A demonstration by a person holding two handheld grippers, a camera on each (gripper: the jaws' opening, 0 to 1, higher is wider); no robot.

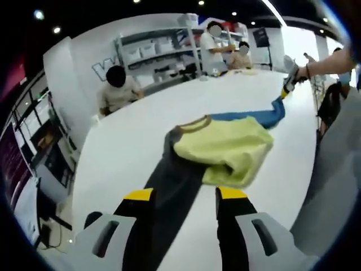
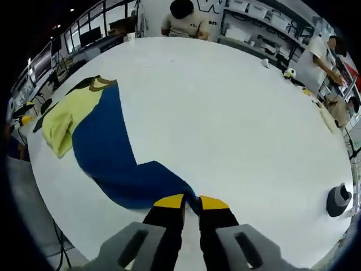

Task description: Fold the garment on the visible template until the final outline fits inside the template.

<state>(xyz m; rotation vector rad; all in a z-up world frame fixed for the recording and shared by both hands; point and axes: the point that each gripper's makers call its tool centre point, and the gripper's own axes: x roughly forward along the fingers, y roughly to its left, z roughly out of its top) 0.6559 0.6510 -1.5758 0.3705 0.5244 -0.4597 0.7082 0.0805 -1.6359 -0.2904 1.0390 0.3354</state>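
the step in hand looked like stretching the shirt [image 1: 220, 149] out flat, before any real folding. the right gripper [image 2: 190, 202] had its two jaws pinched almost together on the end of the blue sleeve [image 2: 141, 180], so it held the shirt there. in the left gripper view that same gripper [image 1: 289, 84] was far off across the table [image 2: 225, 113], pulling the blue sleeve [image 1: 256, 117] long. the left gripper [image 1: 185, 195] had its jaws wide apart, with the grey sleeve [image 1: 163, 197] lying between them, but it was hard to tell if they touched the cloth.

next, the left gripper would likely need to close on the grey sleeve, so both ends could be pulled and laid smooth.

the shirt lay on the white table, near one edge. it had a yellow middle, one blue sleeve, one grey sleeve and a brownish neck band. the yellow part was bunched and partly folded over on itself. no template outline was clear on the table.
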